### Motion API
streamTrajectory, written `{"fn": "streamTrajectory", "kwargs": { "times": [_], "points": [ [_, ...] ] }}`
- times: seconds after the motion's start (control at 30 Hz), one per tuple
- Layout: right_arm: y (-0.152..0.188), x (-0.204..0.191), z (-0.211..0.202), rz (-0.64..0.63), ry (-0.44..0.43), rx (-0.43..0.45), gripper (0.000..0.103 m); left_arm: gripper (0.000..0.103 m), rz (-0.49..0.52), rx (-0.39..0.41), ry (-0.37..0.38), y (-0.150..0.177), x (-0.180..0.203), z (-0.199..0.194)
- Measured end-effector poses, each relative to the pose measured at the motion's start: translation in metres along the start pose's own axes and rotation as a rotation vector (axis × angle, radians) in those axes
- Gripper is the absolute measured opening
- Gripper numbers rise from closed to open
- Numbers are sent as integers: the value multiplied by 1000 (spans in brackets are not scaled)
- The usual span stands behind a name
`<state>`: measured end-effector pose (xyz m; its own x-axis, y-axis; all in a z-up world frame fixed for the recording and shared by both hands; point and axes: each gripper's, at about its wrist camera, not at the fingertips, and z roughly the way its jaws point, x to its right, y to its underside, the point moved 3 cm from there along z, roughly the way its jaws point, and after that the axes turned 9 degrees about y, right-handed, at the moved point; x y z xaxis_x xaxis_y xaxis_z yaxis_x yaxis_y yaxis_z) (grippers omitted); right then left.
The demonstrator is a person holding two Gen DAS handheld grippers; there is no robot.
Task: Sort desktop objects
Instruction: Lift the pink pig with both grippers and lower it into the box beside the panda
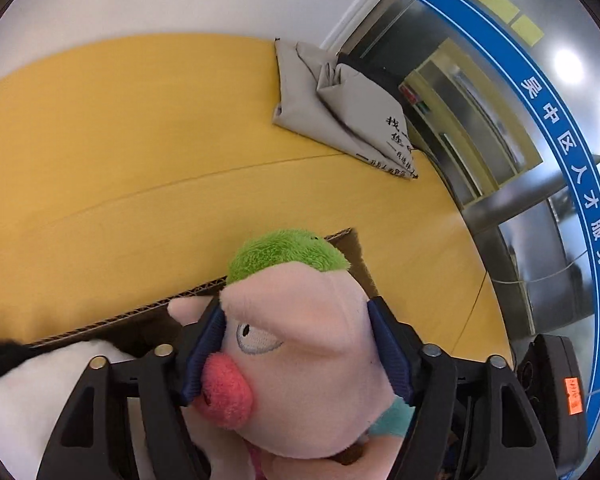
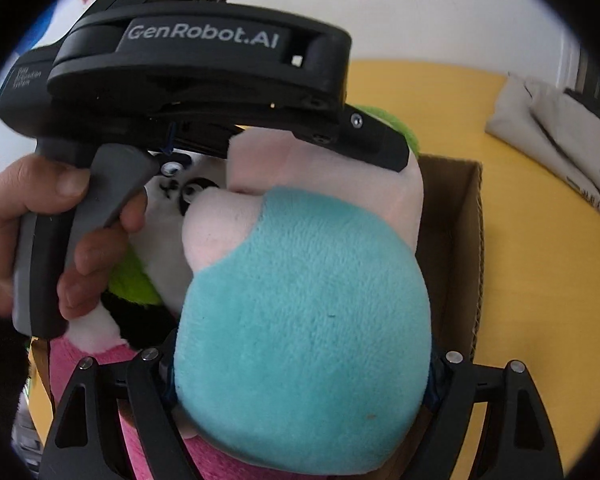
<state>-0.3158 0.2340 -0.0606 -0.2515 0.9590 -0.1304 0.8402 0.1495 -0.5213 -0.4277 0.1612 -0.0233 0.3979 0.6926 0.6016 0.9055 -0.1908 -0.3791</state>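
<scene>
The plush toy (image 1: 300,344) is a pale pink figure with a tuft of bright green fur on top, an embroidered grey-and-white eye, a round coral-red nose and a teal body (image 2: 304,320). It hangs over an open cardboard box (image 2: 456,248) that sits on the yellow table (image 1: 120,140).

The left tongs (image 1: 296,344) are clenched on the toy's head, one blue pad (image 1: 204,352) pressed into the cheek beside the nose and the other against the far side. In the right wrist view the right tongs (image 2: 300,380) sit at either side of the teal body, their pads mostly buried in the fur; they appear to be gripping it, though the contact itself is hard to see. The left hand (image 2: 40,232) wraps the grey handle of the left tool, which crosses the top of that view.

Beneath the pink toy, a white-and-black plush (image 2: 176,192) with googly eyes is largely covered; only its face and part of a white flank (image 1: 32,400) show. A strip of deep pink fabric (image 2: 100,364) and a bit of lime green fur (image 2: 132,284) are cut off by the toy and the hand, and I cannot tell what they belong to. A folded grey cloth bag (image 1: 332,108) with black lettering lies at the table's far edge.
</scene>
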Motion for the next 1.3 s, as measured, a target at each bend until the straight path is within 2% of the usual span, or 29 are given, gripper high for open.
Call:
{"fn": "streamTrajectory", "kwargs": {
  "times": [0.13, 0.27, 0.37, 0.43, 0.53, 0.63, 0.7, 0.73, 0.77, 0.83, 0.9, 1.0, 1.07, 1.13, 1.23, 1.3],
  "points": [
    [1, 3, -19, -40, 73, 42, 95, 83, 5, -4, -36, 0, 7, 8],
    [3, 4, -60, -90, 90, 137, 102, 83, 75, 42, -32, -3, 32, -14],
    [4, 3, -87, -93, 36, 225, 102, 84, 136, 99, -6, -7, 52, -38],
    [3, 2, -83, -94, -5, 218, 102, 85, 158, 109, -8, -7, 60, -43],
    [-14, -5, -66, -88, -51, 168, 102, 85, 175, 40, -58, -3, 57, -22],
    [-6, -1, -41, -80, -63, 131, 103, 86, 139, -25, -89, 2, 36, 6],
    [-2, 4, -35, -59, -65, 121, 103, 98, 91, -46, -78, 4, 20, 19],
    [0, 7, -37, -54, -68, 125, 103, 100, 63, -47, -64, 5, 13, 24],
    [1, 9, -41, -55, -70, 134, 103, 103, 53, -49, -66, 6, 8, 28],
    [3, 9, -57, -63, -80, 176, 103, 103, 50, -51, -70, 6, 8, 30],
    [5, 5, -80, -79, -111, 239, 103, 99, 51, -37, -56, 3, 16, 24],
    [7, -9, -101, -145, -213, 304, 103, 95, 88, 42, -20, -3, 37, -6],
    [8, -14, -97, -185, -264, 300, 103, 95, 102, 123, 15, -6, 48, -35],
    [5, -15, -75, -169, -264, 243, 102, 96, 140, 183, 3, -9, 56, -56],
    [10, -9, -42, -81, -202, 150, 103, 96, 144, 117, -49, -8, 50, -42],
    [13, 1, -29, -31, -206, 128, 103, 96, 144, 41, -100, -6, 37, -17]
  ]
}}
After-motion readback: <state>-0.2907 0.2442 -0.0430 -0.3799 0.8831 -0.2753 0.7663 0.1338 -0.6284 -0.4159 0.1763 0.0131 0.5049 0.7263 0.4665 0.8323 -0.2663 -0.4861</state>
